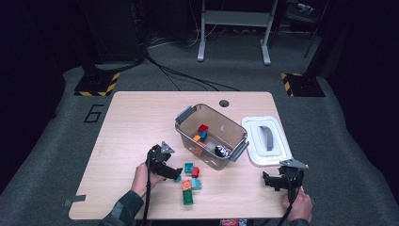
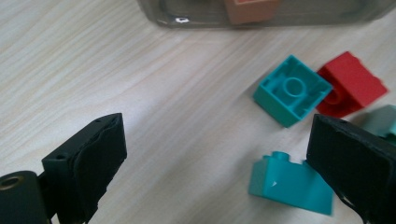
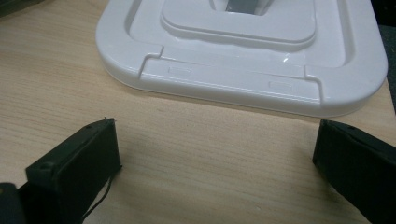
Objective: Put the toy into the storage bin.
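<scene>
Both claws are spread wide, gripping nothing: left claw (image 2: 215,163) sits by a teal brick (image 2: 290,184) on the counter (image 1: 136,122), right claw (image 3: 215,168) faces the white lid (image 3: 243,60).

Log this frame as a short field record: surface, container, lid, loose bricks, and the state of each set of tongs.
surface: wooden table
container: clear plastic bin, lid off, with several coloured bricks inside
lid: white lid lies flat on the table, right of the bin
loose bricks: small cluster in front of the bin, including a teal brick, a red brick and a green brick
left tongs: open, empty, low over the table beside another teal brick
right tongs: open, empty, facing the lid's near edge
</scene>
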Tool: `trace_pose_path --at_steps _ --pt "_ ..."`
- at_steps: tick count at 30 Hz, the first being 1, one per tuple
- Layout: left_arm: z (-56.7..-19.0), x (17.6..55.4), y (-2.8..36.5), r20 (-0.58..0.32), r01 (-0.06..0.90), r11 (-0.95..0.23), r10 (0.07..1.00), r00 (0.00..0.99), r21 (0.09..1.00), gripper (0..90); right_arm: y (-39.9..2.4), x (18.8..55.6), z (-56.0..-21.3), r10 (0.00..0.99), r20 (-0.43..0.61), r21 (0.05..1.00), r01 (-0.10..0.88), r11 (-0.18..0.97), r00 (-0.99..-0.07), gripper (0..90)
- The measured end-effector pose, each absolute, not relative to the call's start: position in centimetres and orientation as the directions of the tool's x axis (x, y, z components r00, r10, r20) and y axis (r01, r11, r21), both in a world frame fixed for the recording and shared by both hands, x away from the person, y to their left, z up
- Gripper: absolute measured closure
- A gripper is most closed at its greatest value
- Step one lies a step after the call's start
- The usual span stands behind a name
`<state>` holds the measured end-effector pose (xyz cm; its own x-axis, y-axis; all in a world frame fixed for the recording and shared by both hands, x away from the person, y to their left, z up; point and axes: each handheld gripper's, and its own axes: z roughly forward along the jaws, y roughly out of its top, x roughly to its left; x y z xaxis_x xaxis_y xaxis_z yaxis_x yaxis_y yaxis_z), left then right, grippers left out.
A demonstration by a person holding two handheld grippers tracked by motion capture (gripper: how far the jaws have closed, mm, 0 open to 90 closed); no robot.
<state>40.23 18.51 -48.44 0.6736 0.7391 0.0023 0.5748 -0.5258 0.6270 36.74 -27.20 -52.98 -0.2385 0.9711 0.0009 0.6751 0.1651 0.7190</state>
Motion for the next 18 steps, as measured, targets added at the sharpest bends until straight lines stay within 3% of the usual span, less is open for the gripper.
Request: trace_pose_path --at_steps 11,12,15,18 --pt "-49.7 38.9 19.3 -0.029 0.58 -0.543 0.714 0.699 0.608 1.0 -27.2 36.7 -53.0 0.971 0.001 0.719 0.675 0.165 -0.239 0.0" --pt "-49.7 38.8 19.3 -0.026 0.568 -0.552 0.703 0.711 0.611 5.3 -27.2 36.7 -53.0 0.971 0.001 0.719 0.675 0.165 -0.238 0.0" --pt "-49.7 38.5 19.0 -0.004 0.538 -0.582 0.677 0.736 0.61 30.3 -27.2 36.7 -53.0 0.971 0.001 0.719 0.675 0.165 -0.238 0.0" --pt "-49.8 38.4 18.8 0.004 0.523 -0.588 0.667 0.745 0.618 46.7 -27.2 36.7 -53.0 0.971 0.001 0.719 0.675 0.165 -0.238 0.0"
